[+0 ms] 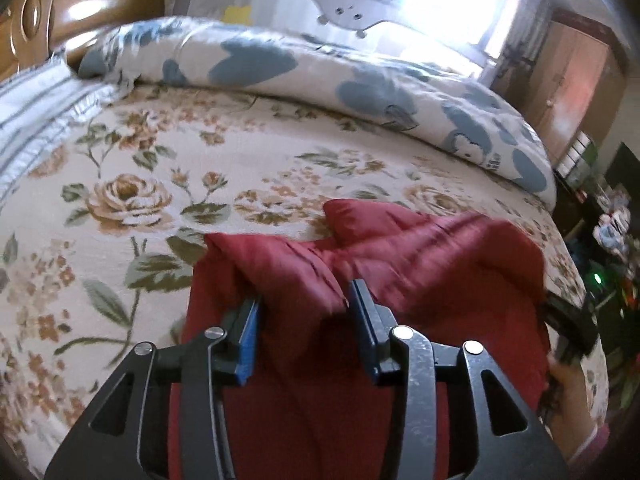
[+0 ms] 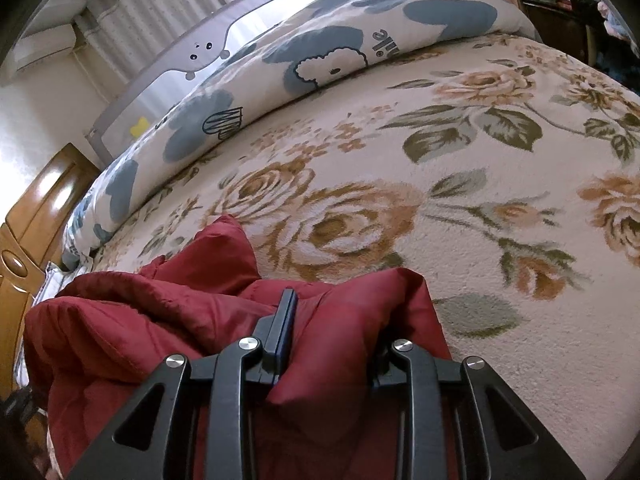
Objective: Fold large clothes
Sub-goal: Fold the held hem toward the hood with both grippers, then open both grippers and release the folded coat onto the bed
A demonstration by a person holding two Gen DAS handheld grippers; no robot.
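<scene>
A dark red padded garment lies bunched at the near edge of a bed with a floral cover. My left gripper is shut on a thick fold of the garment, which bulges between its blue pads. In the right wrist view the same red garment is bunched to the left and under the tool. My right gripper is shut on a fold of it; the right finger is buried in fabric. The right gripper also shows at the right edge of the left wrist view.
A rolled white duvet with blue hearts lies along the far side of the bed. A striped pillow and wooden headboard are at the left. A grey bed rail stands behind the duvet. Cluttered shelves stand beyond the bed's right edge.
</scene>
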